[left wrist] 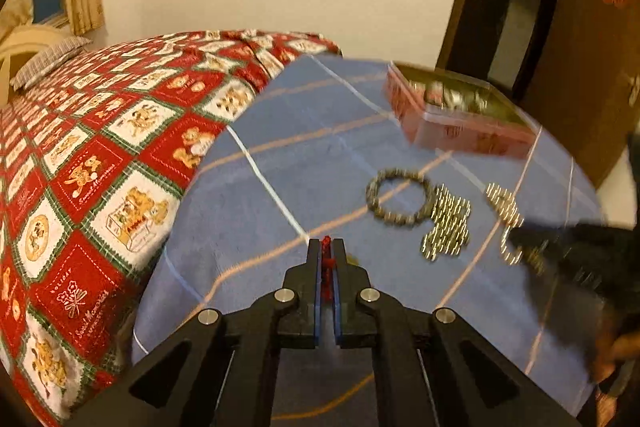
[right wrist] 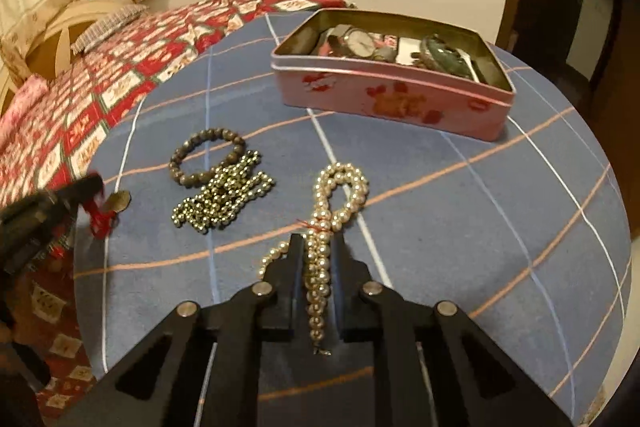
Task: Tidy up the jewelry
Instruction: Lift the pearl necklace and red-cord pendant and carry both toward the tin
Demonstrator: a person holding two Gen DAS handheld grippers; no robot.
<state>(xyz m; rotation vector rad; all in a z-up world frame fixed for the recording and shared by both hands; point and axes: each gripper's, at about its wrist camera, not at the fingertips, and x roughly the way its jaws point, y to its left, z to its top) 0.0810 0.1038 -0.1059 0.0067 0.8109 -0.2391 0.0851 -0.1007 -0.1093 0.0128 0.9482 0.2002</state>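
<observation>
While both tools grip jewelry, more pieces lie on the blue checked cloth (right wrist: 460, 211).
Right tool (right wrist: 318, 247) is closed on a pearl necklace (right wrist: 340, 187) tied with red thread; left tool (left wrist: 327, 259) pinches a red cord (left wrist: 327, 263). Farther: bead bracelet (right wrist: 206, 157), touching a metal bead chain (right wrist: 224, 199), then open pink tin (right wrist: 394, 99), bare cloth between.

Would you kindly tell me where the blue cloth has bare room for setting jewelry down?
Bare blue checked cloth lies right of the pearl bead strand, below the pink metal tin. Another patch sits left of the tin. It is crowded where the dark bead bracelet meets the gold bead chain.
</observation>
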